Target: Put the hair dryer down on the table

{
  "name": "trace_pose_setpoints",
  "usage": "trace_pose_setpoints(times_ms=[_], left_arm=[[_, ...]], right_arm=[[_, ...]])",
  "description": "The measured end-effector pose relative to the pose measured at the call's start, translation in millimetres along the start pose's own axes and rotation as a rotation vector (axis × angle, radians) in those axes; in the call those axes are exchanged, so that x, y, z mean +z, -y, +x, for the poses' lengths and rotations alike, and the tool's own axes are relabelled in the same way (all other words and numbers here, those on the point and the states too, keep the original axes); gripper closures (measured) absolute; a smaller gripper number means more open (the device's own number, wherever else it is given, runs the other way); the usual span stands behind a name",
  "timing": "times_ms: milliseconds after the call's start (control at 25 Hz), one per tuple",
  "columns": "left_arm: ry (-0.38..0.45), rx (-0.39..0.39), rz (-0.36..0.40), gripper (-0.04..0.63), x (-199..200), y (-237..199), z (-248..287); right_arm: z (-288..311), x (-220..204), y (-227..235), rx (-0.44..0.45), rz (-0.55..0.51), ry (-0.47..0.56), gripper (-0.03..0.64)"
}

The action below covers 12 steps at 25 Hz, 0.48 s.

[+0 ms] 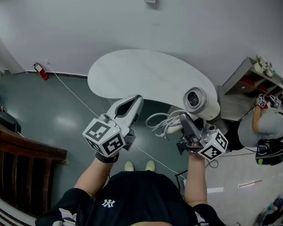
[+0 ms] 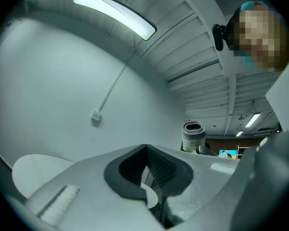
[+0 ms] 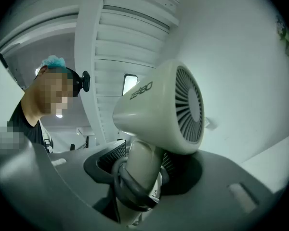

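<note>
Plainly clamped in the right tool (image 1: 191, 128): the hair dryer (image 1: 199, 102), gripped low on its handle, ribbed pads pressing from both sides, barrel riding above the jaws. Placed at centre-right of the head view, overlapping the near right edge of the white worktop (image 1: 132, 72); handle running down-frame into the tool, barrel set crosswise to it. Worktop lying up-frame and to the left of the dryer, so by judgement a short carry that way and then a lowering, with the right hand the only one placed for it.

Left tool (image 1: 136, 102) closed tip to tip on nothing, at lower centre-left, tips at the worktop's near edge in the picture, well apart from the dryer. Cord (image 1: 162, 121) bunched in loose loops between the two tools, just beside the handle.

Not readable from this steep angle: the height of the dryer over the worktop. Plug end of the cord not made out. Lower handle hidden behind the jaws in the right gripper view.
</note>
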<state>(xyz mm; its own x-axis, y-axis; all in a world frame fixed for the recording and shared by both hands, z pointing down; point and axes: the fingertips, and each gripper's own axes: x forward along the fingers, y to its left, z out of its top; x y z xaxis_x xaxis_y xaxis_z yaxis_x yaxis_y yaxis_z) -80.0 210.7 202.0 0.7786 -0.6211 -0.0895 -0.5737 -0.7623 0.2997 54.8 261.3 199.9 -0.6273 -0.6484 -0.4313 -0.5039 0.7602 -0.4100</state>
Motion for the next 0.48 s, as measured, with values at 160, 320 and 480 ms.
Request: trace_pose_setpoints(times_ms=[160,320,480], left_arm=[[0.000,0.002,0.004,0.595,-2.5,2.1,1.8],[-0.002,0.014,0.003,0.595,-1.5,2.2,0.7],[-0.013,0.029,0.017,0.595,0.9,3.0,6.0]], right_arm=[[-3.7,-1.2,2.2,0.002,0.004,-0.003,0.379],[-2.8,-3.0,3.0,0.007,0.016,-0.012,0.379],[0.0,-0.7,7.0,0.019,0.005,-0.016,0.379]])
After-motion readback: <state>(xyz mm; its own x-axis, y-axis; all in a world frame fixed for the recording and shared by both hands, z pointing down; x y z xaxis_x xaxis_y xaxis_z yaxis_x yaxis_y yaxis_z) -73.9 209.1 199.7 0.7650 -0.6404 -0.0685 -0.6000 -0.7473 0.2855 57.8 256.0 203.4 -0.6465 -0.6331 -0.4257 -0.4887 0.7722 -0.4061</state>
